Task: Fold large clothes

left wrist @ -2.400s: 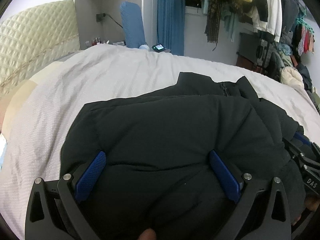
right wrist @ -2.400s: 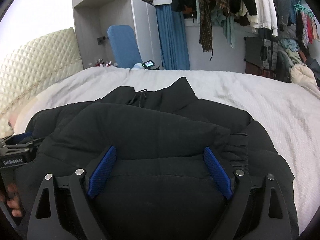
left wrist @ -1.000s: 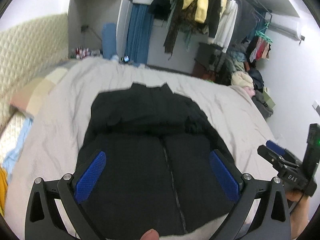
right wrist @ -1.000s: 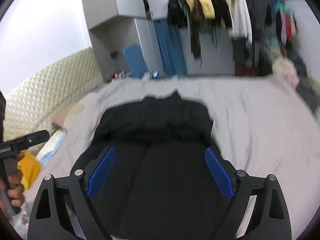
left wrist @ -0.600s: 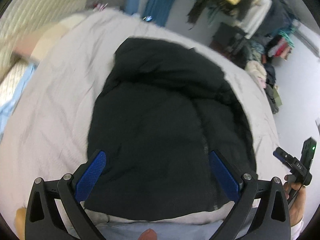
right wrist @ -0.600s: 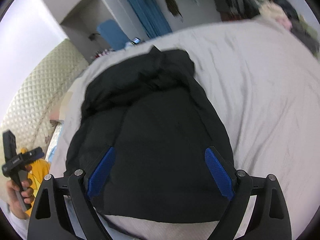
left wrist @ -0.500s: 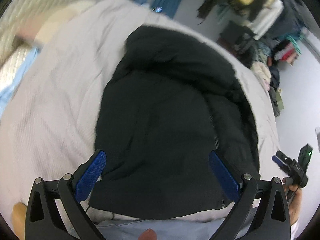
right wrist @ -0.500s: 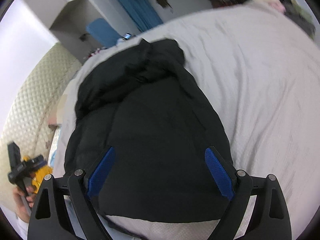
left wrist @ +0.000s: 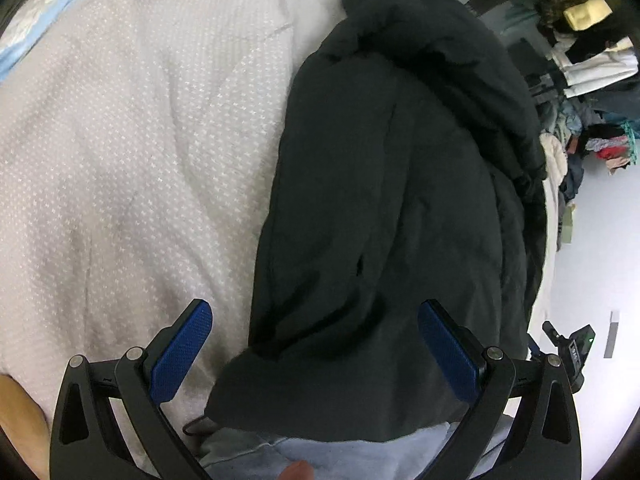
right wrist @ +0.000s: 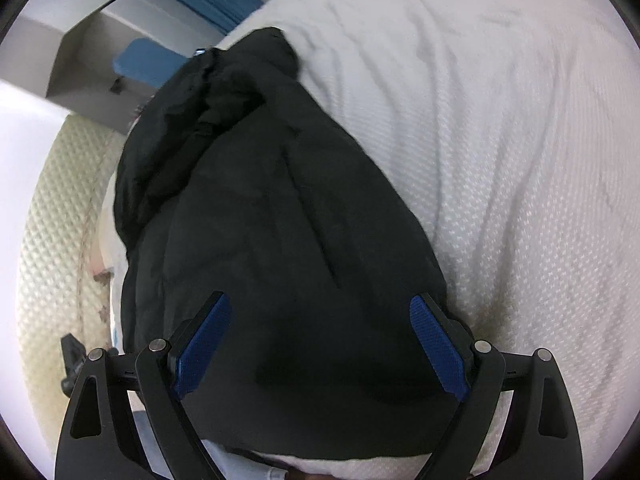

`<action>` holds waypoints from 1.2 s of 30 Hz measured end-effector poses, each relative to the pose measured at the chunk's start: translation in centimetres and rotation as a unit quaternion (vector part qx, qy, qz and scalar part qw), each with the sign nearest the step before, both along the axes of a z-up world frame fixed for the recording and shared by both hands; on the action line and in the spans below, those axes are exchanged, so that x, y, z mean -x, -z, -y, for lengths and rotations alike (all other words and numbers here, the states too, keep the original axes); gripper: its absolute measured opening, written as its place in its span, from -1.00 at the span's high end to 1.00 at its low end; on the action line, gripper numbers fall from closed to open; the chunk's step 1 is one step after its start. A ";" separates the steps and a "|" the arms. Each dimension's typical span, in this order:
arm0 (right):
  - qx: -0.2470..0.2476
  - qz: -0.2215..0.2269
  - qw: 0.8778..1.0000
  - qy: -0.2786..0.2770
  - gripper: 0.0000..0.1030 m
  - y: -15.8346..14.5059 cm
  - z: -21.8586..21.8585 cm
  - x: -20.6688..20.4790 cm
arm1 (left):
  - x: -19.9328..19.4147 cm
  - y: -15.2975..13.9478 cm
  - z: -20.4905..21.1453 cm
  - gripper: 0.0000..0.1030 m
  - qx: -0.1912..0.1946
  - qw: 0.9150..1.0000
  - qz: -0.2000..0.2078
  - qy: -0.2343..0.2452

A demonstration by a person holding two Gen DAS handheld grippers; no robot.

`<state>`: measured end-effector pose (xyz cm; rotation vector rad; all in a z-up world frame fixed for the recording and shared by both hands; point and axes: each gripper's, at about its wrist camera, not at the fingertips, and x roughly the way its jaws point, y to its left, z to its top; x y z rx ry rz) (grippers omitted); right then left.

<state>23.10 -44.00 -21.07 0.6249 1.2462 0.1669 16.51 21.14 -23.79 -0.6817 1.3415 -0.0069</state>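
The big black jacket (left wrist: 392, 200) is lying folded on the white bed (left wrist: 120, 140), its collar at the far end. The left claw (left wrist: 314, 344) is hanging over its near left corner, fingers wide apart, holding nothing. The right claw (right wrist: 320, 344) is hanging over its near right part, fingers wide apart too, also empty.

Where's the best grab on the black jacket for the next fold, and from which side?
Probably the near hem of the black jacket, one corner per gripper, coming down from above at the bed's near edge. That hem lies loose and slightly lifted here, while the far collar end is bunched thick. Left gripper and right gripper both stand open, straddling it.
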 end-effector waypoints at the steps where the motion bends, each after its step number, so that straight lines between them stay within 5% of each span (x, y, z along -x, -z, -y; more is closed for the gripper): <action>1: -0.004 -0.005 1.000 0.005 -0.76 0.3 0.2 -0.2 | -0.1 0.4 -0.1 -0.99 0.010 1.000 -0.004 -0.002; 11: 0.001 -0.042 0.998 0.055 -0.78 2.5 2.6 -0.1 | -0.5 3.1 -1.6 -0.99 0.090 0.995 -0.017 -0.046; 19: -0.033 -0.074 0.996 0.030 -0.82 4.8 2.4 -1.0 | -1.9 4.4 -0.7 -0.99 0.093 0.995 -0.031 -0.035; 29: -0.104 0.003 0.993 -0.049 -0.86 1.5 -0.9 -0.4 | -4.5 5.1 2.2 -0.99 0.065 0.996 -0.053 -0.032; 36: -0.090 -0.046 0.994 -0.034 -0.88 4.0 -0.1 -1.3 | -5.3 5.6 2.5 -0.97 0.070 0.995 -0.060 -0.031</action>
